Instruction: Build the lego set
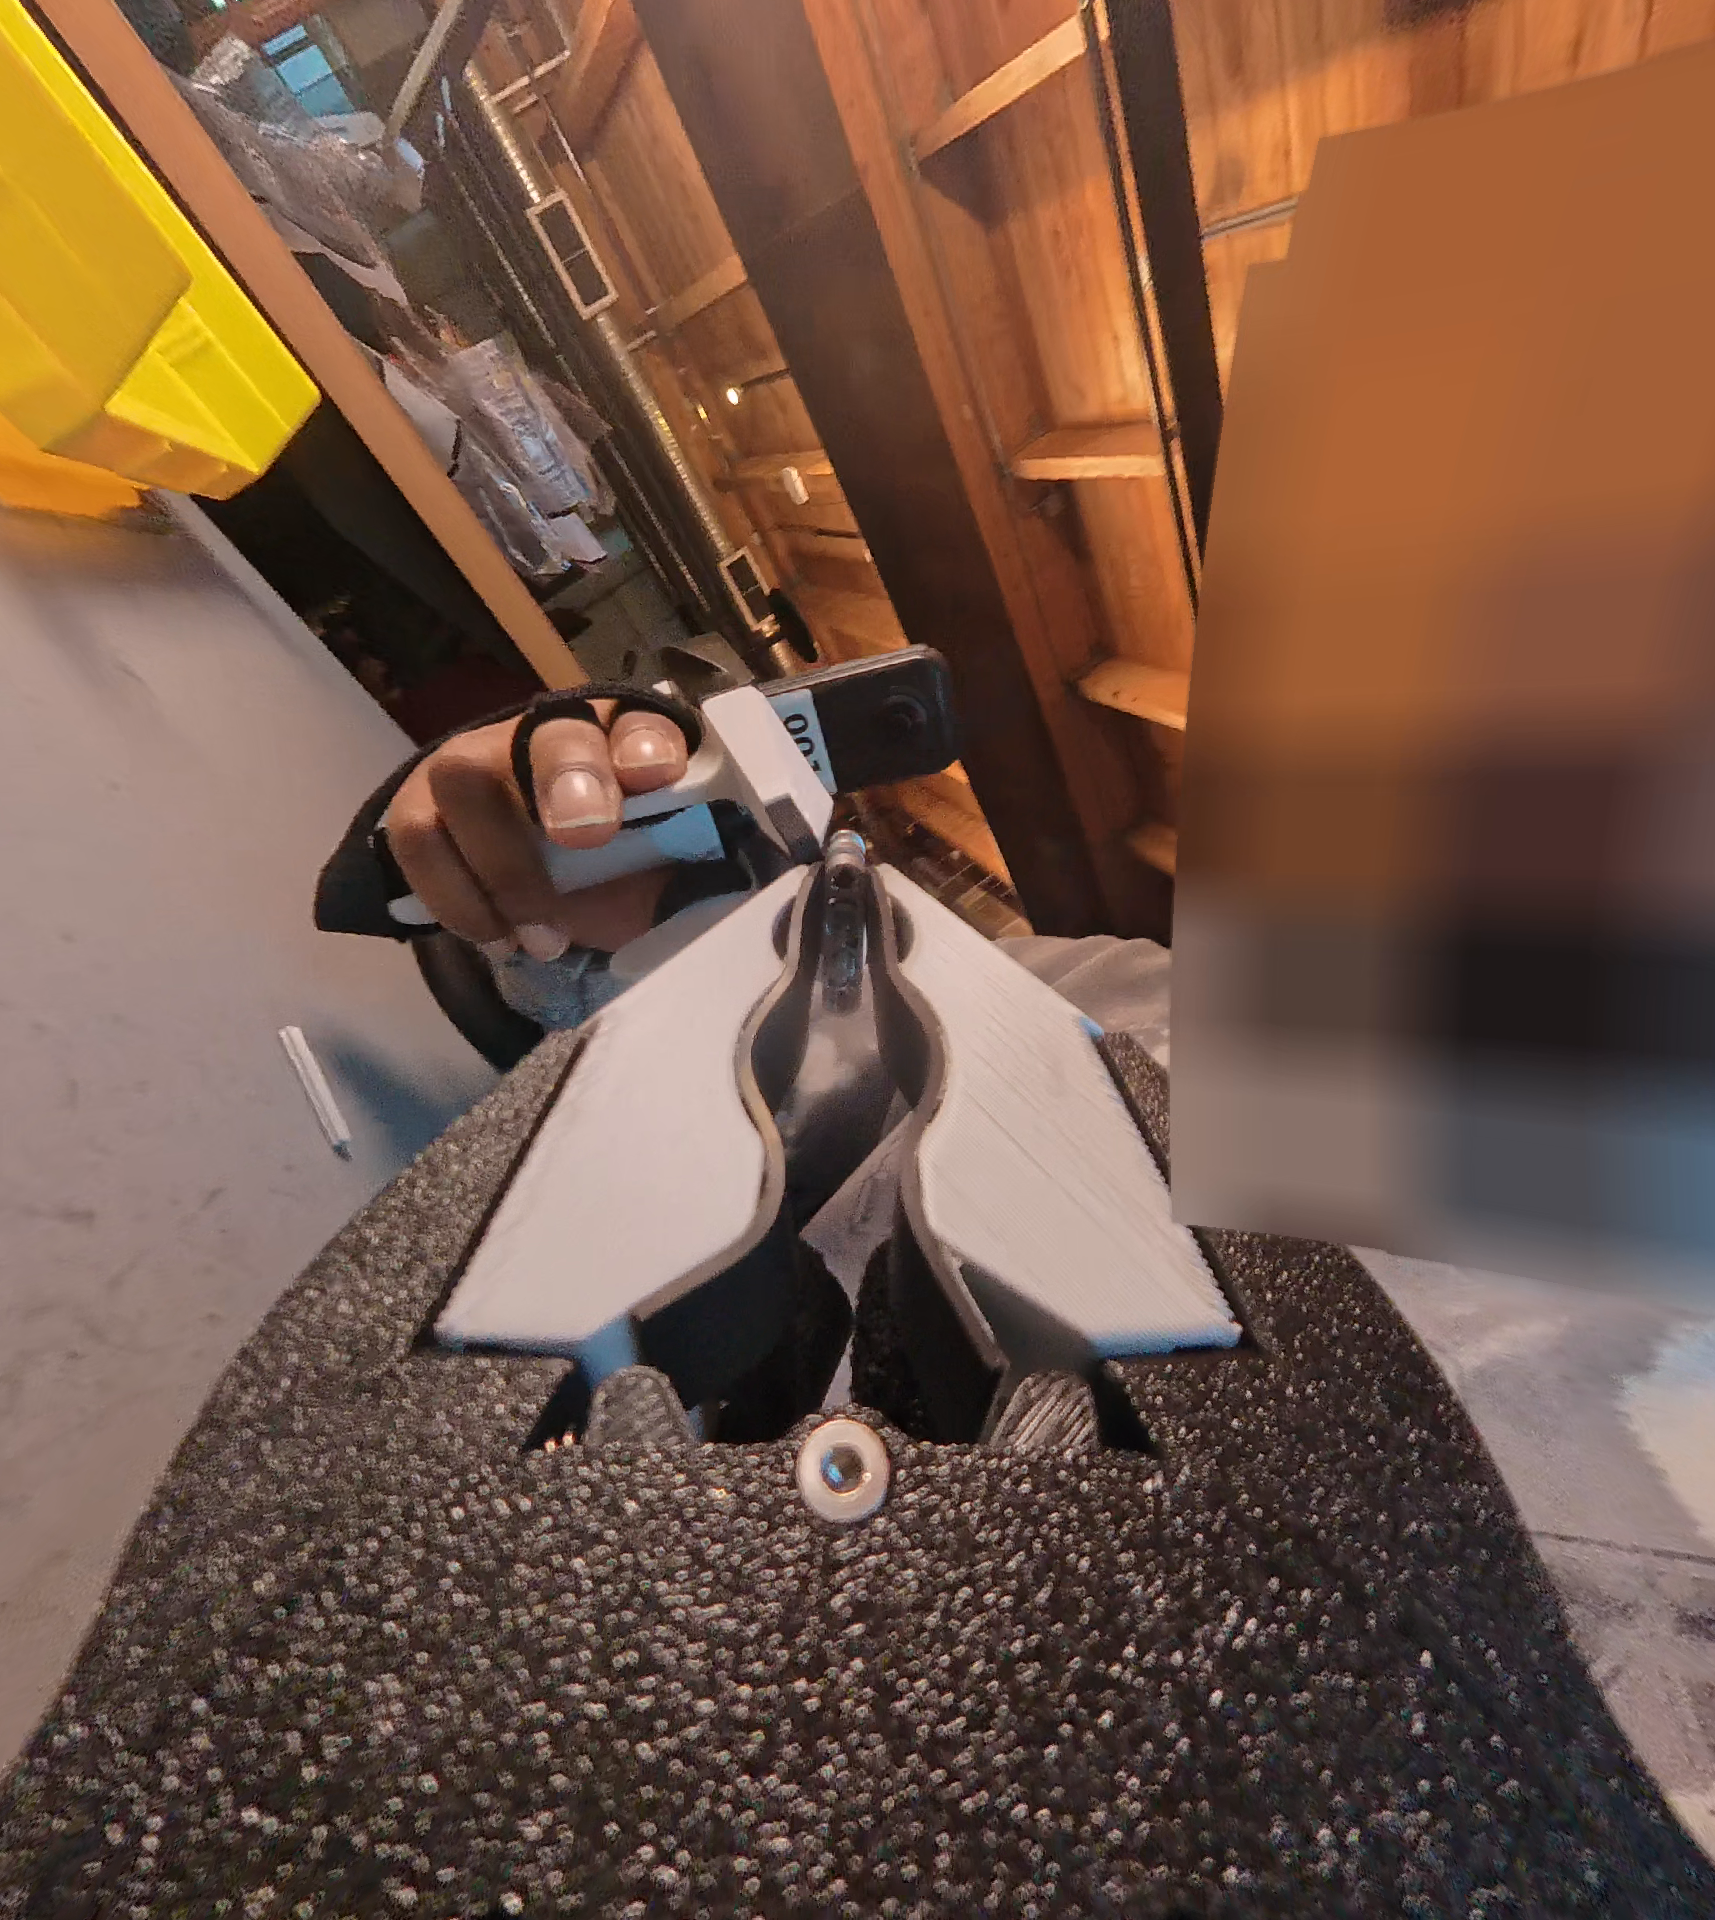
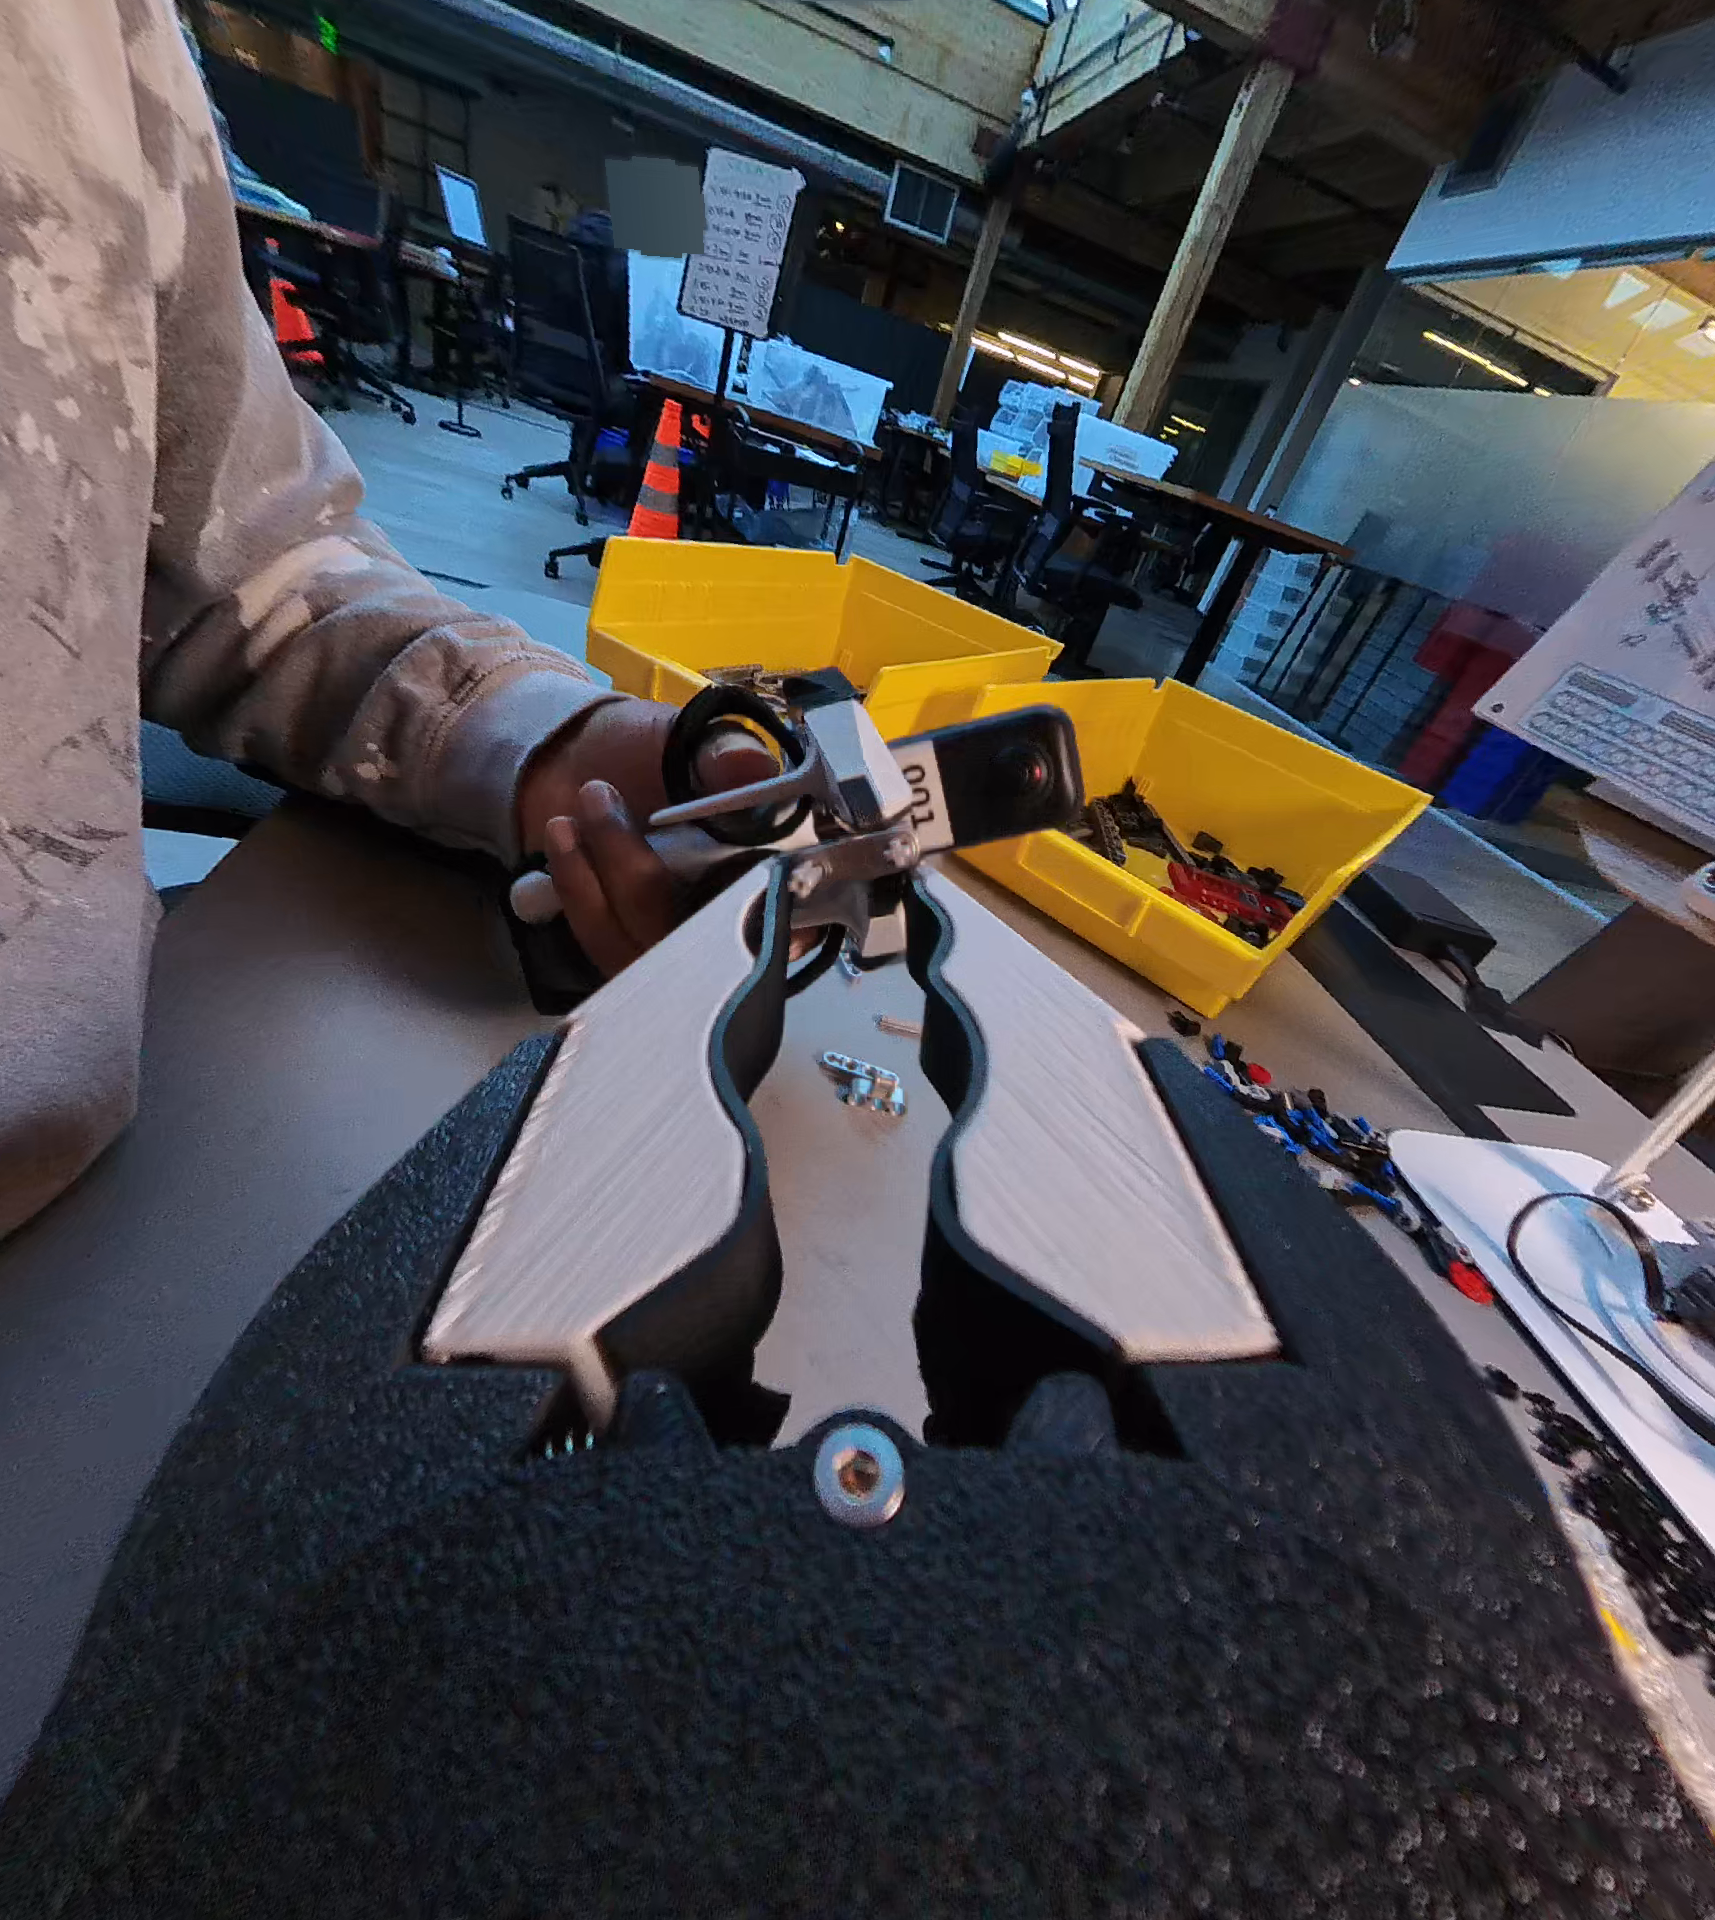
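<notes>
Two hand-held grippers meet tip to tip above a grey table [image 2: 333,1039]. The left gripper [image 1: 845,883] is clenched on a small grey-and-black beam assembly [image 1: 840,935], pinched upright between its tips. The right gripper [image 2: 848,904] is closed on a grey part [image 2: 848,883] of what looks like the same piece, just in front of the other gripper's camera [image 2: 998,774]. A person's hand [image 2: 614,831] grips the far tool. On the table below lie loose grey parts [image 2: 865,1081]; to the right, two yellow bins [image 2: 1185,821], the nearer holding dark and red pieces, and a scatter of blue and black pins [image 2: 1310,1127].
</notes>
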Demonstrator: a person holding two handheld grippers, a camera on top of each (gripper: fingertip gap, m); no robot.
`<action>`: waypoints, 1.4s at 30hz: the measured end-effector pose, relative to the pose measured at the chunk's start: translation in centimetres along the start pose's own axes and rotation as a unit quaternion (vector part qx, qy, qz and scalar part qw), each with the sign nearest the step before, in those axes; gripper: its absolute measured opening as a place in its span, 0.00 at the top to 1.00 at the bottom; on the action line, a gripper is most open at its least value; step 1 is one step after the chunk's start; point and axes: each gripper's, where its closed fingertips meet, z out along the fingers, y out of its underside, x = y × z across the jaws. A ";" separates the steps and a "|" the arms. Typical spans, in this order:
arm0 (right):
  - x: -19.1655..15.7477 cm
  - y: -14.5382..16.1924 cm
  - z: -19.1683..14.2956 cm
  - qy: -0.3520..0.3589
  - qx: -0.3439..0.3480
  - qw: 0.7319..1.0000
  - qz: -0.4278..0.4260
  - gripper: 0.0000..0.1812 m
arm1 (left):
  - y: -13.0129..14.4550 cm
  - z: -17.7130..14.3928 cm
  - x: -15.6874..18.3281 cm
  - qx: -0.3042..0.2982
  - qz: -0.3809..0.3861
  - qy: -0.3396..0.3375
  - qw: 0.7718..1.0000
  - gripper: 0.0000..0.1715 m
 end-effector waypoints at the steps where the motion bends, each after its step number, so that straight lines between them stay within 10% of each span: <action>1: 0.0 0.1 0.0 0.003 -0.004 1.000 -0.004 0.89 | 0.0 -0.1 -0.1 -0.007 0.017 -0.012 1.000 0.97; 8: 0.7 1.9 0.3 0.012 -0.056 0.998 0.024 0.88 | 0.1 -1.7 -2.7 -0.091 0.195 -0.176 0.961 0.97; 16: -0.4 6.7 0.4 -0.023 -0.189 0.980 0.051 0.94 | 2.6 -4.5 -7.1 -0.299 0.395 -0.358 0.791 0.97; 20: -1.4 8.6 0.3 -0.043 -0.246 0.968 0.022 0.93 | 3.8 -5.2 -8.3 -0.361 0.414 -0.381 0.743 0.97; 34: -3.4 11.0 0.4 -0.086 -0.300 0.950 -0.006 0.97 | 5.7 -5.1 -9.1 -0.414 0.432 -0.371 0.710 0.97; 42: -0.4 6.8 0.1 -0.044 -0.177 0.979 0.089 0.97 | 2.4 -3.8 -5.5 -0.270 0.393 -0.304 0.825 0.88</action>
